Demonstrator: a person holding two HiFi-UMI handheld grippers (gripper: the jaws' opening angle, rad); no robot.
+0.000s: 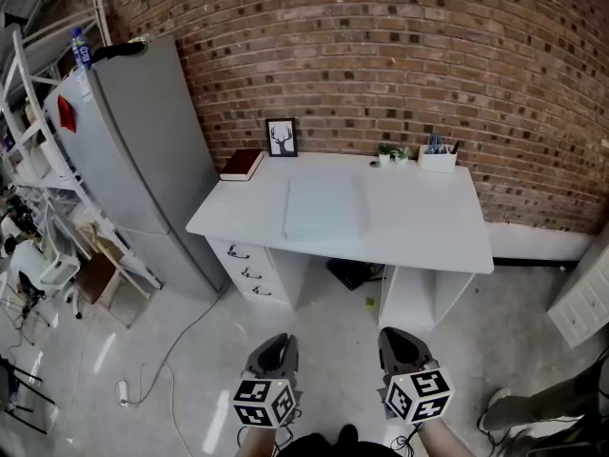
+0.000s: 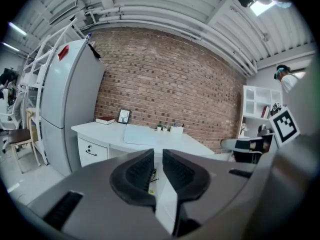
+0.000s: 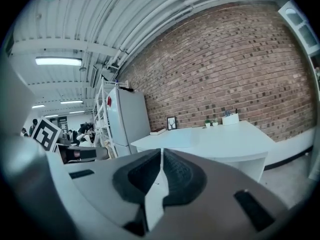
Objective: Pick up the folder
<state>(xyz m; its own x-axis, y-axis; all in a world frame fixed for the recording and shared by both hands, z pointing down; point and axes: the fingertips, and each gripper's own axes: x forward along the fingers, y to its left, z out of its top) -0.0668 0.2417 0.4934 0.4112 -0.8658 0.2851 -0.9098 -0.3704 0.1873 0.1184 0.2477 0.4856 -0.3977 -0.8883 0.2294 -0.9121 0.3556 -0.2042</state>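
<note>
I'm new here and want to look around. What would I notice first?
The big red brick wall fills the back, with a white desk against it. A pale blue folder lies flat in the middle of the desk, and a tall grey fridge stands left of it. At the bottom, the left gripper and right gripper are shut and empty.

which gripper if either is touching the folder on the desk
Apart: neither. The head view shows the left gripper and right gripper over the floor, well short of the desk where the folder lies flat.
</note>
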